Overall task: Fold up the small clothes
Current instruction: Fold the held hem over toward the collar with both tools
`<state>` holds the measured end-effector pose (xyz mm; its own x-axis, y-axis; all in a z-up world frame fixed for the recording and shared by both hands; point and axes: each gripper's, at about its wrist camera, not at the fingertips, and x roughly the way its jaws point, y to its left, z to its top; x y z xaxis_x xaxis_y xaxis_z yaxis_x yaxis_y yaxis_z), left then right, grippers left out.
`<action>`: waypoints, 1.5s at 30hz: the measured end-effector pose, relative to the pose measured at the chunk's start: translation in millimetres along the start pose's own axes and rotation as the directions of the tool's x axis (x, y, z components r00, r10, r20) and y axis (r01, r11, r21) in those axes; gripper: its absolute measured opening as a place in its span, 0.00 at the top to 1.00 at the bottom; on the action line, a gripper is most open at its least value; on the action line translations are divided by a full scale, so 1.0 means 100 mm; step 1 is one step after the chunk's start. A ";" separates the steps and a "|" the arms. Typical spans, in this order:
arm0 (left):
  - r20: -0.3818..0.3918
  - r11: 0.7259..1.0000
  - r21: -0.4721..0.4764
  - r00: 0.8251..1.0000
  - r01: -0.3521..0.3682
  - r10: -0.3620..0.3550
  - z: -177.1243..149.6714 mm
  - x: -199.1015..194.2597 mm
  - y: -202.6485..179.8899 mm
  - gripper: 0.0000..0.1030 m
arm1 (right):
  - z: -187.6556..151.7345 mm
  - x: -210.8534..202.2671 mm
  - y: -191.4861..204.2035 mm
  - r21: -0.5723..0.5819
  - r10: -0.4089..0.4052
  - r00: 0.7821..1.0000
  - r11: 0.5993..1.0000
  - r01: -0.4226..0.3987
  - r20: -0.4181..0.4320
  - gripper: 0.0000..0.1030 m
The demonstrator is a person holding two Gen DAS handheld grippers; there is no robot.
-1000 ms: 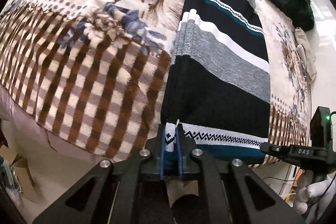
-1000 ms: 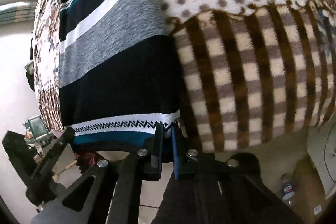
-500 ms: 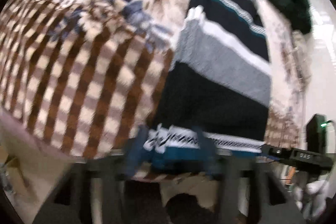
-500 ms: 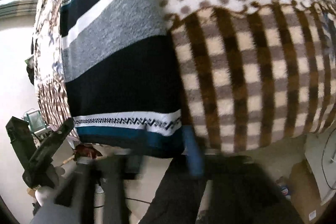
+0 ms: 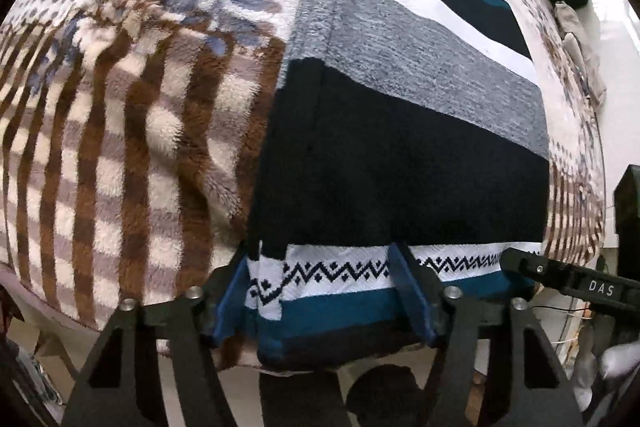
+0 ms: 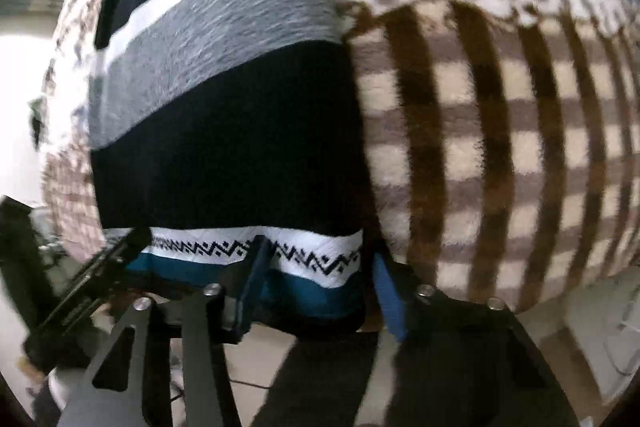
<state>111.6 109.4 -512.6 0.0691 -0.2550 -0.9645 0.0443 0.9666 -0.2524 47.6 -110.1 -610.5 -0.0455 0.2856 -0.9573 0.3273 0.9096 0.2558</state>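
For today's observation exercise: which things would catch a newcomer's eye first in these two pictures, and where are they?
The striped sweater stands out first, lying flat along the bed with its zigzag hem at the near edge. Under it spreads a plush blanket with brown checks and blue flowers. The left tongs and right tongs stand open over the hem's two corners, their jaws having just been closing.

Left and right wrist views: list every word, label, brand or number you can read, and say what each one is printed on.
"DAS": white letters on the black body of the right gripper, seen at the right edge of the left wrist view.
Right wrist view: no readable text; the left gripper at its left edge is too blurred to show any lettering.
The striped sweater and the plush blanket carry patterns only, no words.
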 end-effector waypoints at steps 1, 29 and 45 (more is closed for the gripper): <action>0.004 1.000 -0.001 1.000 -0.003 0.003 0.00 -0.01 -0.01 0.54 | -0.01 0.00 0.04 -0.001 -0.016 1.000 1.000 0.016 0.005 0.56; 0.397 0.977 0.100 0.892 0.189 -0.214 0.99 -1.95 -0.38 0.93 | 0.46 -2.24 1.19 -0.101 0.104 0.923 0.992 -0.071 0.370 0.89; 0.462 0.968 0.080 0.852 0.237 -0.247 4.22 -1.19 -0.59 0.89 | 3.66 -2.77 1.51 -0.145 0.125 0.789 0.988 -0.046 0.601 0.89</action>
<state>521.8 72.3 -349.8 0.5082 -0.4676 -0.7232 0.1387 0.8732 -0.4672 454.8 -162.0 -356.2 0.5722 0.1579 -0.8047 0.1891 0.9295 0.3168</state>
